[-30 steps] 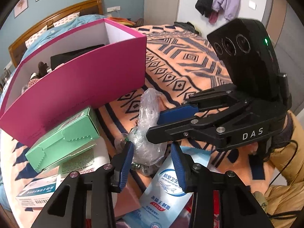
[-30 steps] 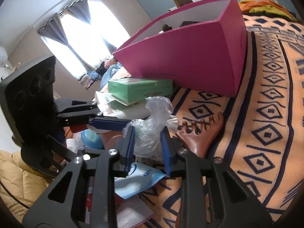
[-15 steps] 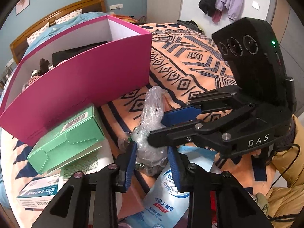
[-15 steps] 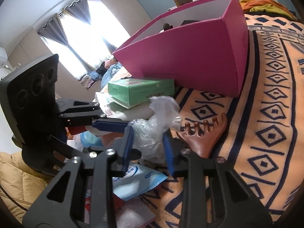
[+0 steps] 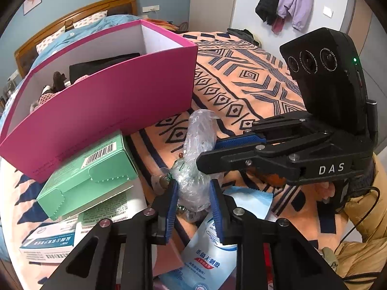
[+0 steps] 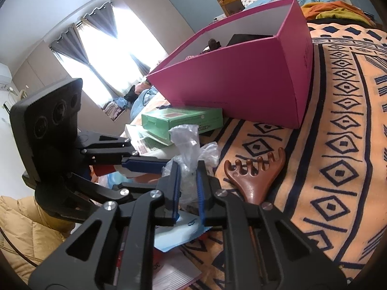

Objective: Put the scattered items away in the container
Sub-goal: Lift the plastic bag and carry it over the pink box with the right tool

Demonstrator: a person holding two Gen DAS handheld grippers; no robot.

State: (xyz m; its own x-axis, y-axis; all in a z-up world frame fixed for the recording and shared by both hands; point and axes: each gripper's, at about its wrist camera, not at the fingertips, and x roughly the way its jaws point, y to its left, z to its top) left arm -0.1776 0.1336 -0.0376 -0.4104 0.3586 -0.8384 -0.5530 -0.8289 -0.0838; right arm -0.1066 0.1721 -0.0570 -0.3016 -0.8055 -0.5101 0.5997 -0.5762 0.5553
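While both claws clench the clear plastic bag (image 5: pixel 193 188) at 4 o'clock of the pink box (image 5: pixel 108 106), left claw (image 5: pixel 193 207) and right claw (image 6: pixel 187 188) risk tearing it; opposing pulls could spill its contents onto the bed (image 5: pixel 241 84).

We see an orange patterned bedspread (image 6: pixel 343 125) carrying 1 pink box (image 6: pixel 254 79), a brown wooden massager (image 6: pixel 254 176) and a blue wipes packet (image 5: pixel 212 249).

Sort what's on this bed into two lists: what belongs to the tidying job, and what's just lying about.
Job: pink box; plastic bag, gripped by left gripper and right gripper; green carton; brown comb; wipes packet.

Lying about: hanging coats, curtains, patterned blanket.
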